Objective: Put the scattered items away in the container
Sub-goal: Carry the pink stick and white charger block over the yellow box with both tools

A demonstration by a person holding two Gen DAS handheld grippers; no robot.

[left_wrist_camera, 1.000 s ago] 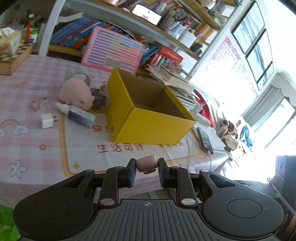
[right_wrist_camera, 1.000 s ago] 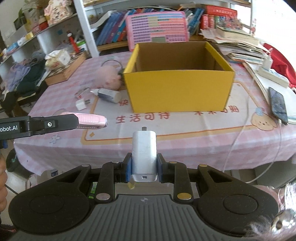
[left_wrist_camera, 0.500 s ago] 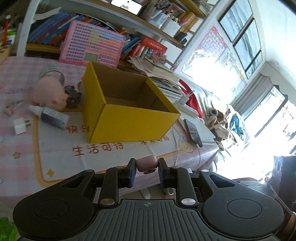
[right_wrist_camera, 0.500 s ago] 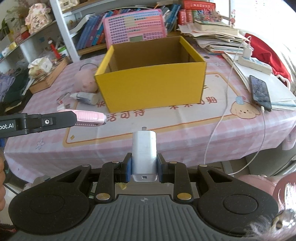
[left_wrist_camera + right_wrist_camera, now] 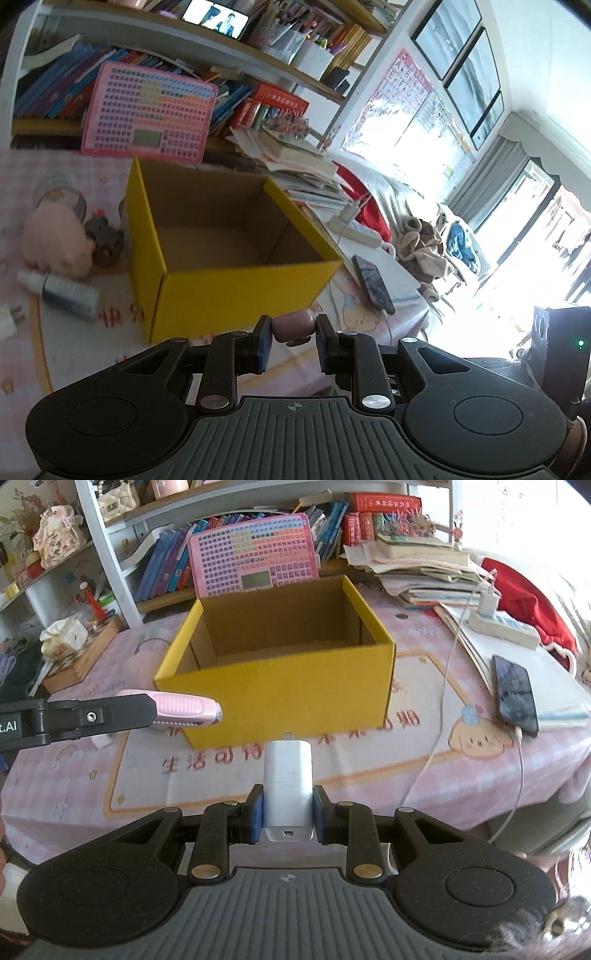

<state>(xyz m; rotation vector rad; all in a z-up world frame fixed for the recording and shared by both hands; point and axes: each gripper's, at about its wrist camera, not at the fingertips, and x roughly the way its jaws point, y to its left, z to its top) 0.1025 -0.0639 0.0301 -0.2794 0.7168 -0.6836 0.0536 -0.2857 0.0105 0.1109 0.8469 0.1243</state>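
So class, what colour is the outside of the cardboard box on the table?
Yellow outside, plain brown inside. The box shows best in the right wrist view.

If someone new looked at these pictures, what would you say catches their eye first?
The open yellow box dominates the middle of the pink tablecloth, with nothing visible inside. Next come the loaded tongs in front of it: the right tongs clamp a white charger, and the left tongs pinch a pink utility knife. Left of the box, a pink plush pig and a tube lie on the cloth.
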